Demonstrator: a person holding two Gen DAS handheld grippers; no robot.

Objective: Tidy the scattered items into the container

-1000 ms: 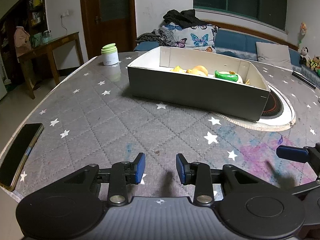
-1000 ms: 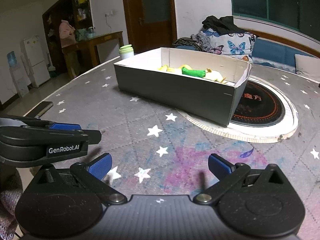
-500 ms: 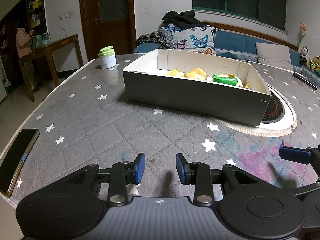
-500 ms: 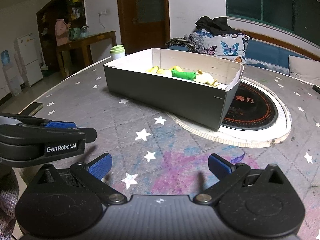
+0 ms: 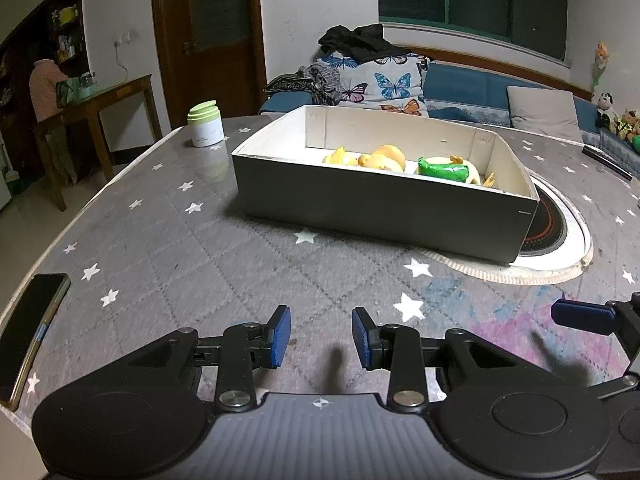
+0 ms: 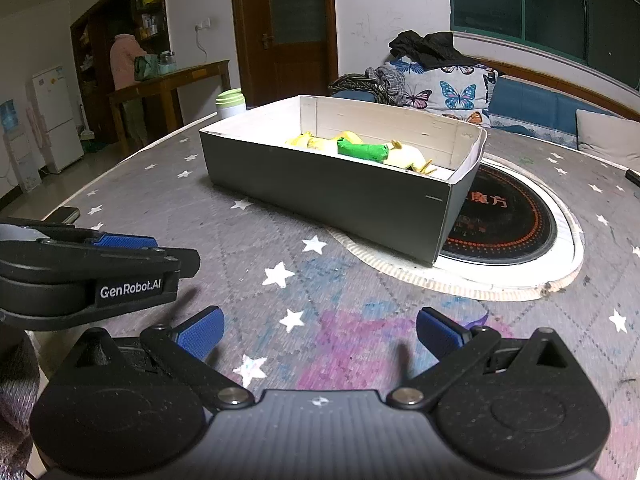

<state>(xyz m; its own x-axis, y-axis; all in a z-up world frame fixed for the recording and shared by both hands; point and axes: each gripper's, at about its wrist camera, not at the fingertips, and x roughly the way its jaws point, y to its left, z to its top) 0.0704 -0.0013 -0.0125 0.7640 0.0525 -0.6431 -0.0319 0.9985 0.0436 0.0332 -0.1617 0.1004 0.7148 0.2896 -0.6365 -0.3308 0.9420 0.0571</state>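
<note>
A grey cardboard box (image 5: 380, 208) (image 6: 320, 192) with a white inside stands in the middle of the starred table. Inside it lie yellow toys (image 5: 376, 158) (image 6: 320, 141) and a green item (image 5: 442, 169) (image 6: 362, 150). My left gripper (image 5: 321, 338) hovers over the near table, well short of the box, its blue pads apart with nothing between them. Wide open and empty, my right gripper (image 6: 318, 332) hangs low to the right of the left one. The left gripper's body (image 6: 92, 272) shows at the left edge of the right wrist view.
A black phone (image 5: 28, 332) lies at the table's left edge. A white jar with a green lid (image 5: 206, 124) (image 6: 231, 103) stands behind the box on the left. A round black hotplate (image 6: 504, 224) is set in the table under the box's right end. A sofa lies beyond.
Both views have drawn back and tilted a little, so the box sits slightly further away and lower in frame. Jaw gaps look unchanged.
</note>
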